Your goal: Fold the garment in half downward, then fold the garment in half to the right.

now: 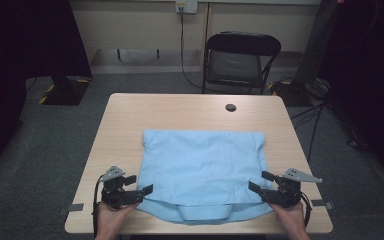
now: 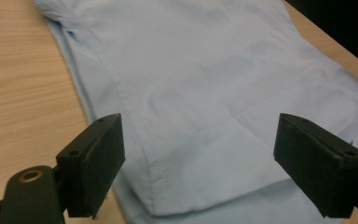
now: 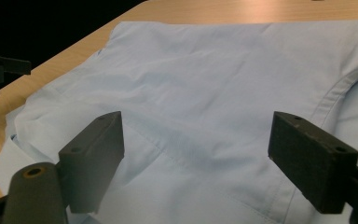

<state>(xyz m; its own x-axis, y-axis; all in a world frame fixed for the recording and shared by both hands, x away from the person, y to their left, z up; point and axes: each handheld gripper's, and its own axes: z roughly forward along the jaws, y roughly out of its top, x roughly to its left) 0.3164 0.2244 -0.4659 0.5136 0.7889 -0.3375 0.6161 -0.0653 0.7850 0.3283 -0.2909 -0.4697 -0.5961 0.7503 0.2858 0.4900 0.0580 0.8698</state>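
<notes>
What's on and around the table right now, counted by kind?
Light blue shirt, folded on the table: 1
Claws, left claw and right claw, both open at the shirt's near corners: 2
Black round cap on the tabletop: 1
Black folding chair behind the table: 1
Tables: 1
Total: 6

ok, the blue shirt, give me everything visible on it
The light blue shirt looks like thin woven cotton, folded into a rough rectangle and lying flat on the wooden table. Its collar sits at the near edge, seams and soft creases show, one far corner is bunched. Neither open gripper holds it.
</notes>
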